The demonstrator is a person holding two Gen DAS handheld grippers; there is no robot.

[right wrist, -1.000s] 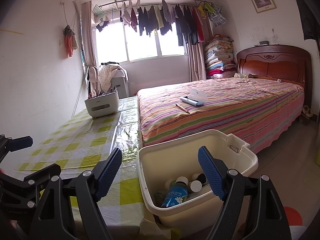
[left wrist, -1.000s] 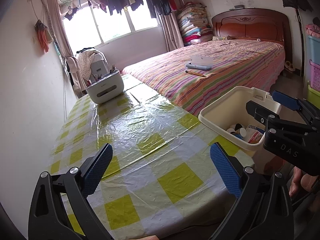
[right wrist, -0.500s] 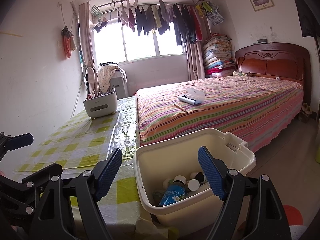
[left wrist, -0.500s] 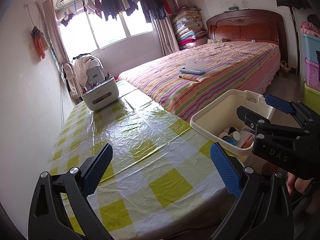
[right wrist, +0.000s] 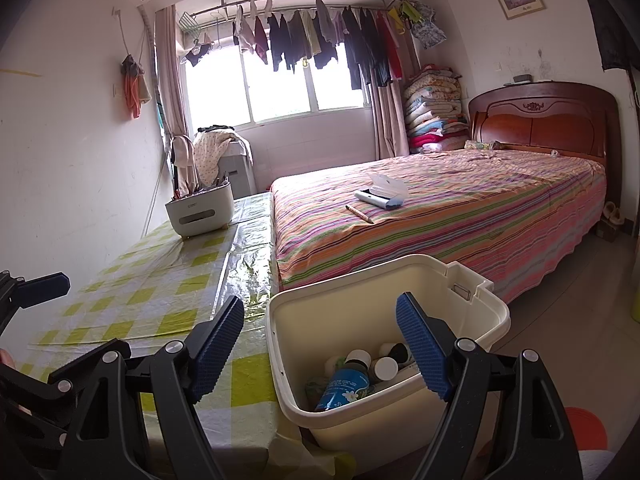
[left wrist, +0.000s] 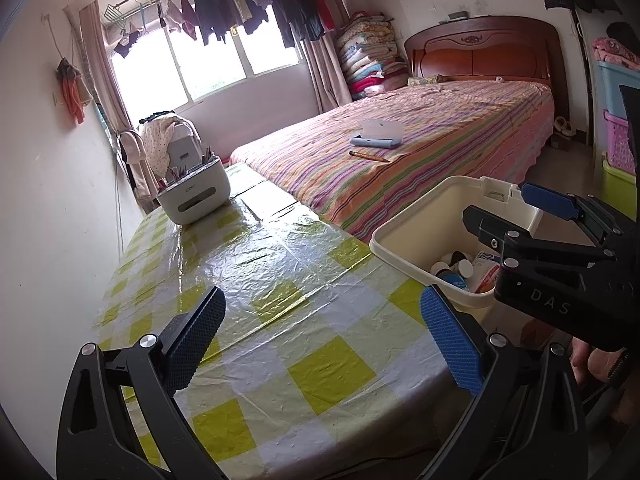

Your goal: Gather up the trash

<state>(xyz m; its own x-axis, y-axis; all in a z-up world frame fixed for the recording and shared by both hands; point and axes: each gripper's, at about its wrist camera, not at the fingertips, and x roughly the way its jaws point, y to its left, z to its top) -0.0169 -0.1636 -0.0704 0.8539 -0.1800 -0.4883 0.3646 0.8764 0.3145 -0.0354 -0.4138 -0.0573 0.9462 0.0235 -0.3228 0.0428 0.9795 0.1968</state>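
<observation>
The bin (right wrist: 472, 304) is sitting in the lower centre of the right wrist frame, just off the near corner of the tabletop (right wrist: 132, 300), and it is already holding the collected trash (right wrist: 360, 368): a blue-labelled bottle lying on its side, several white-capped containers and what looks like a printed carton. In the left wrist frame the same bin (left wrist: 424, 216) is showing at middle right.

Judging from these views, the collecting is looking close to done. The tabletop is carrying only a holder (left wrist: 196, 196) at its far end, stuffed with upright sticks, which reads as a fixture and not trash. A pen (right wrist: 360, 213) and a case (right wrist: 380, 192) are lying on the bed (right wrist: 480, 216) in the centre of the frame; whether they count as trash I cannot tell.

The right gripper (right wrist: 324, 352) is standing wide with nothing between its pads, hanging over the bin's near rim. The left gripper (left wrist: 320, 340) is also gaping wide and empty, above the tabletop.

The bin is smooth cream plastic, rectangular with rounded corners and a latch at its far rim. The tabletop is wearing a yellow-and-white check cloth under glossy, creased clear film. The gripper pads are blue, finely knurled rubber on black frames. The bed cover is striped woven fabric.
</observation>
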